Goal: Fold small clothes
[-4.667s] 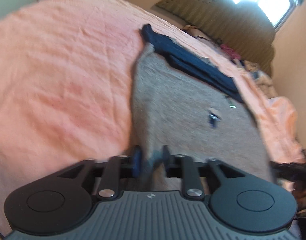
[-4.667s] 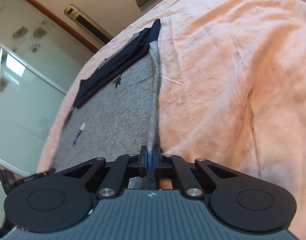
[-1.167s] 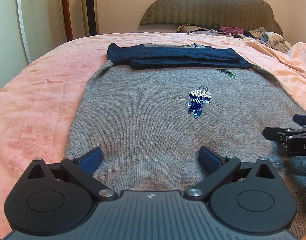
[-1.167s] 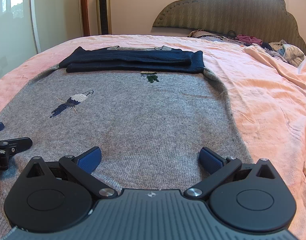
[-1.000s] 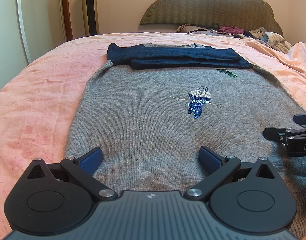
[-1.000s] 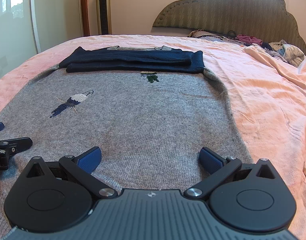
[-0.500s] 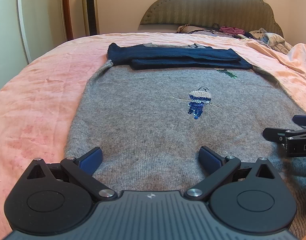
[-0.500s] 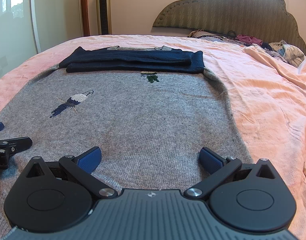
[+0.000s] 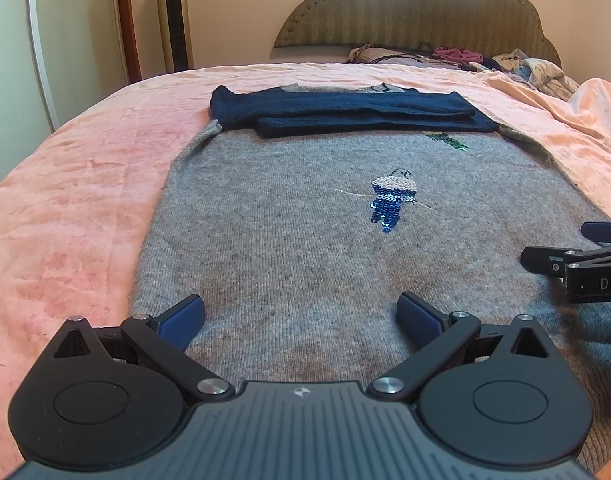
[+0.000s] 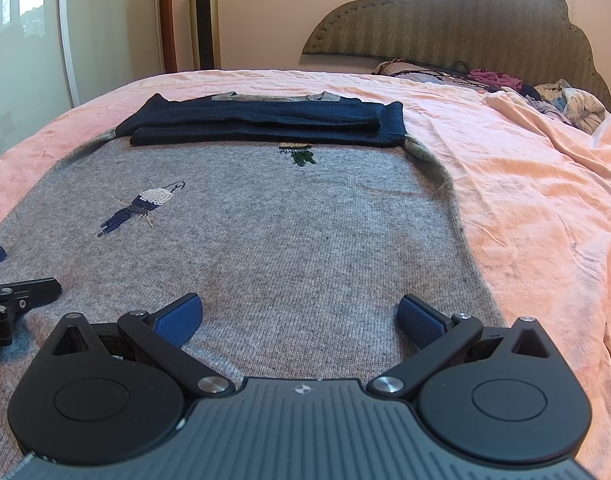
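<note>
**Sweater spread flat, both grippers open over its hem**

The grey sweater [image 9: 289, 224] is laid flat mid-bed, navy sleeves [image 10: 261, 124] folded across its far end. The left gripper [image 9: 301, 316] and right gripper [image 10: 300, 316] are held wide open over its near edge, gripping nothing.

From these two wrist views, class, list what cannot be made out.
1. Grey sweater: near hem hidden by the left claw body in the left view and the right claw body in the right view.
2. Its neckline: covered by the navy sleeves.
3. Clothes pile by the headboard: too small to identify.
</note>
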The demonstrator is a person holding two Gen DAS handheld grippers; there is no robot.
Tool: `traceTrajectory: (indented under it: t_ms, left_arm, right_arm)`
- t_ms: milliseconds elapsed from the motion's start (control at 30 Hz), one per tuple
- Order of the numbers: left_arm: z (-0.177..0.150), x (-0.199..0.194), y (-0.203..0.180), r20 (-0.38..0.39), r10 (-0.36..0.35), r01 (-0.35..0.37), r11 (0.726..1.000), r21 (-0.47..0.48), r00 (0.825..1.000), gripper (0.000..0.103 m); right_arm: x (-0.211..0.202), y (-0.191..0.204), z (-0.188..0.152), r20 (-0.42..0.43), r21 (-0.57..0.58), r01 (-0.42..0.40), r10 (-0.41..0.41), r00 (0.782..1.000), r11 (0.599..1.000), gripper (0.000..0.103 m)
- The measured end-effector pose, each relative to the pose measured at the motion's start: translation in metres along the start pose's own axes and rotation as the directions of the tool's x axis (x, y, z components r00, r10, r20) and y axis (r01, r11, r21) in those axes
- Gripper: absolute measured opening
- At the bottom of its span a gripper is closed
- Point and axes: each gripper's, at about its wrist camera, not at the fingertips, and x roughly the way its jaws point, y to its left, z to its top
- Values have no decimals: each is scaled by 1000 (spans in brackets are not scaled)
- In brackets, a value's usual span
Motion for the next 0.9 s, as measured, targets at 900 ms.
traceTrajectory:
  t_ms: [900]
  left_arm:
    - [-36,-48,117,-32,-567,412,635,-654,823,103]
  right_arm:
    - [-84,-117,-19,-192,232,-127,173,966,964,102]
